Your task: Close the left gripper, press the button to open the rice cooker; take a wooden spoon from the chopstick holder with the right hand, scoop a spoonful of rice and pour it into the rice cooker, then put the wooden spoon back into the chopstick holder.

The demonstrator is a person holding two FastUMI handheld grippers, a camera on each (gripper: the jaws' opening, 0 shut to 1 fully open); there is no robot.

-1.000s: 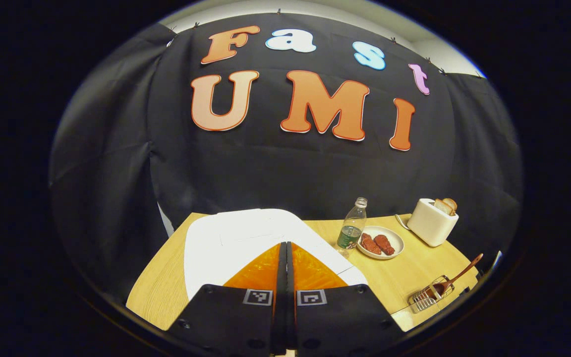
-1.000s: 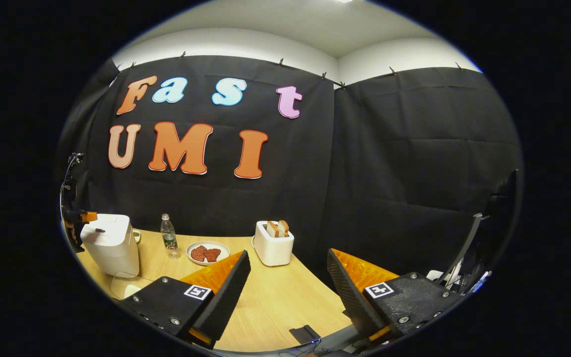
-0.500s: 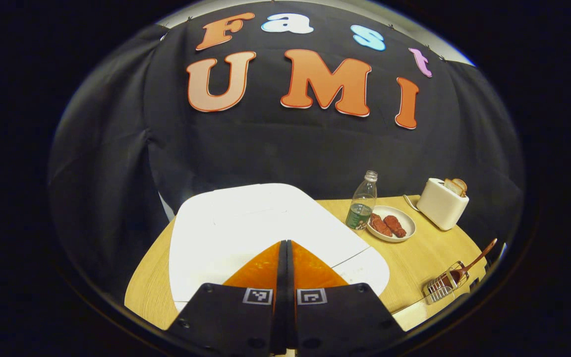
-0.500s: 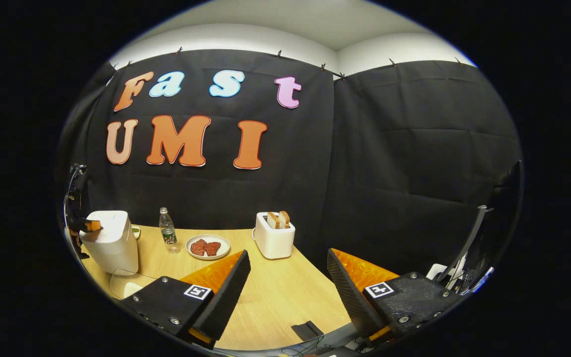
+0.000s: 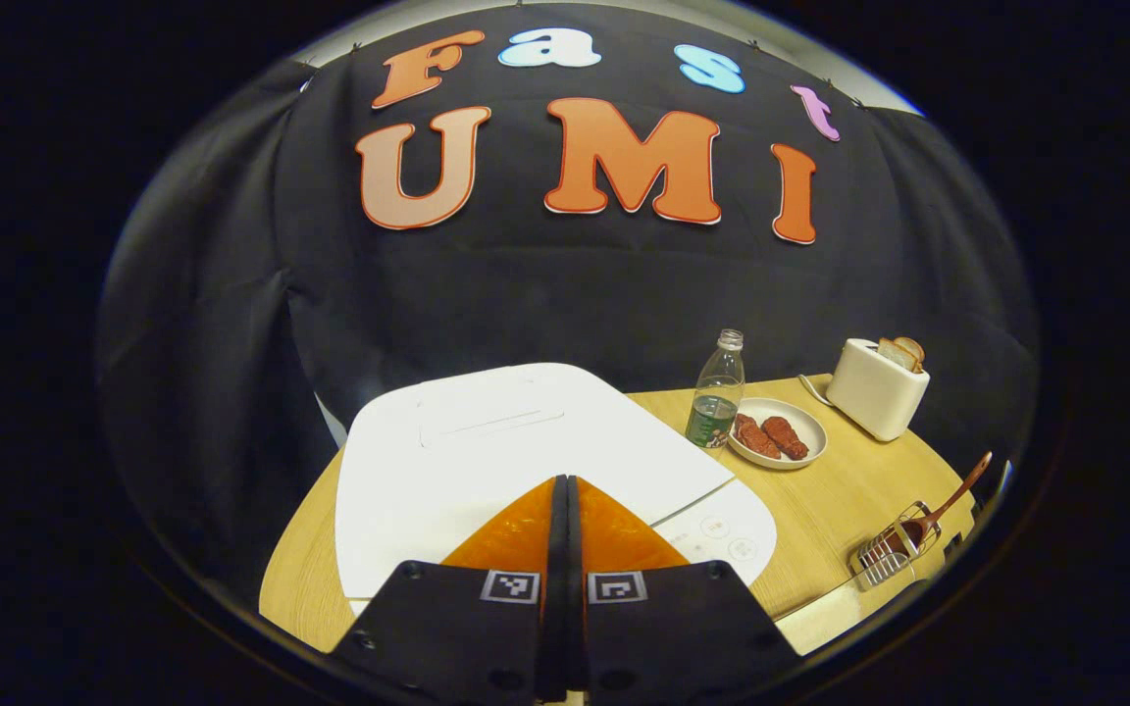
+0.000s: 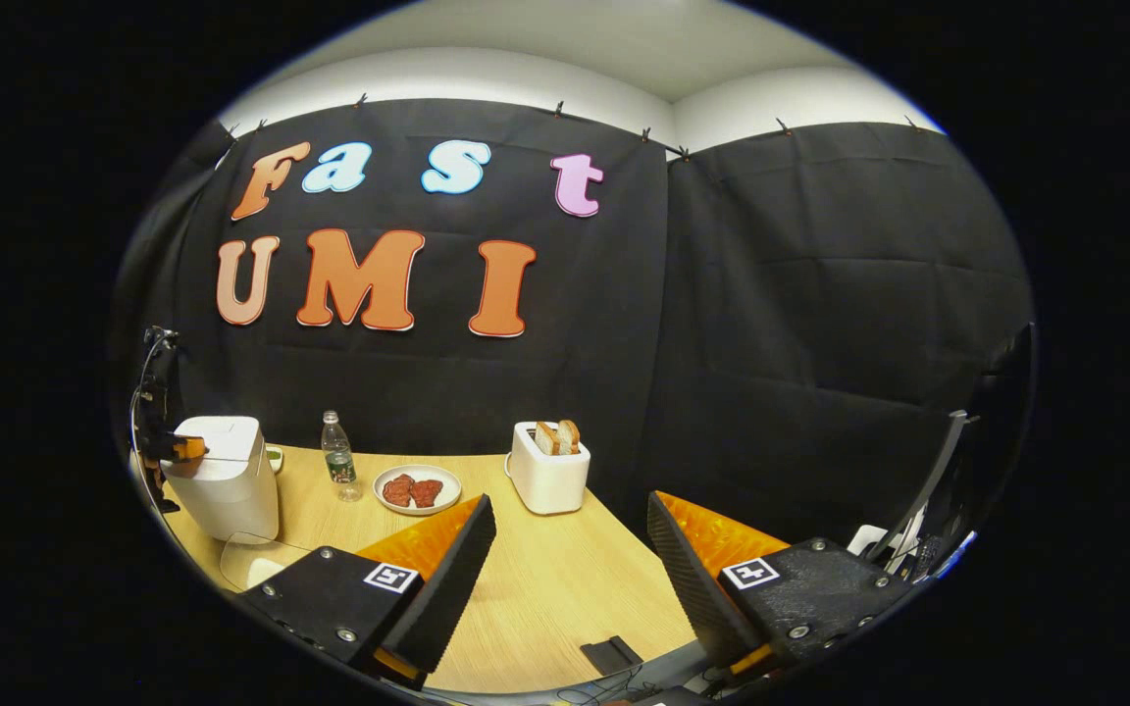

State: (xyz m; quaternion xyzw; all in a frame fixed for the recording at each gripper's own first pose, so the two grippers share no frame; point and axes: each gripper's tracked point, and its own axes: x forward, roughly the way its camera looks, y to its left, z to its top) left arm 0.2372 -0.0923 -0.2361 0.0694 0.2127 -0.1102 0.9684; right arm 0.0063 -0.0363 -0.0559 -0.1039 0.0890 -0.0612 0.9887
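Presently the left claw (image 5: 565, 490), fingers pressed together, sits over the rice cooker (image 5: 487, 451) lid, contact uncertain; the right claw (image 6: 570, 549) hangs wide above the tabletop (image 6: 545, 588).

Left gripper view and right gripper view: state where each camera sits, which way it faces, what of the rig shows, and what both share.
Left gripper view: rides the left claw, fingers shut, low over the closed white rice cooker, facing the back wall; wooden spoon in the chopstick holder at right.
Right gripper view: rides the open right claw above the table, facing the wall; the left claw shows far left at the rice cooker.
Shared: rice cooker, bottle, plate, toaster.
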